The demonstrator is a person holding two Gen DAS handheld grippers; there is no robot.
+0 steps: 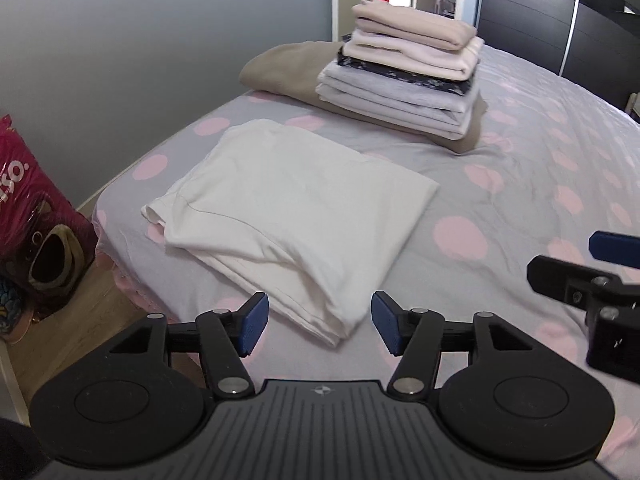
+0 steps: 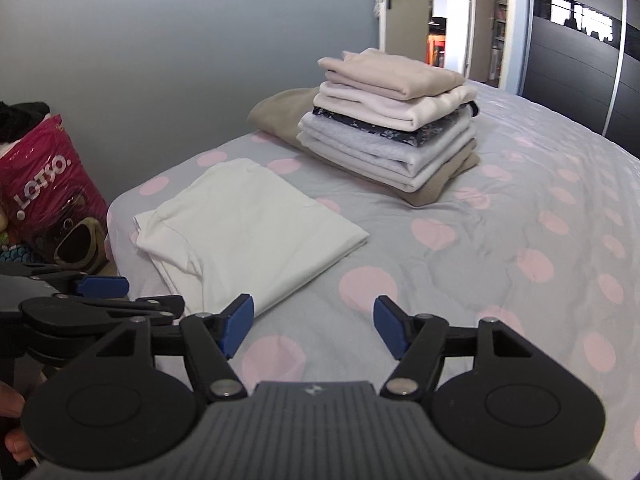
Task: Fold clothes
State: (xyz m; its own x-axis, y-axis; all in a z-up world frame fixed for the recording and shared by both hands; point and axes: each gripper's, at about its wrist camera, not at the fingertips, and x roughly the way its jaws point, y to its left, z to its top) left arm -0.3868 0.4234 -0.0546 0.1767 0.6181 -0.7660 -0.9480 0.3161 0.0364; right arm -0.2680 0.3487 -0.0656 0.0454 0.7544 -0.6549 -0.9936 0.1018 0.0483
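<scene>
**Q:** White cotton — is that the garment, and where does it lie in the left wrist view?

**A:** Yes. A white cotton garment folded into a rectangle (image 1: 280, 216) lies flat on the grey bedspread with pink dots (image 1: 520, 184), just ahead of the left tool (image 1: 319, 328), whose blue pads stand wide apart, holding nothing. Beyond sits a neat stack of folded beige, grey and dark clothes (image 1: 408, 76).

**Q:** And the right wrist view?

**A:** The right tool (image 2: 312, 328) is equally spread and empty above bare bedspread. The garment lies to its left, apart from the stack.

**Q:** How far along?

**A:** Everything visible is folded; perhaps another fold, or stacking, remains.
</scene>
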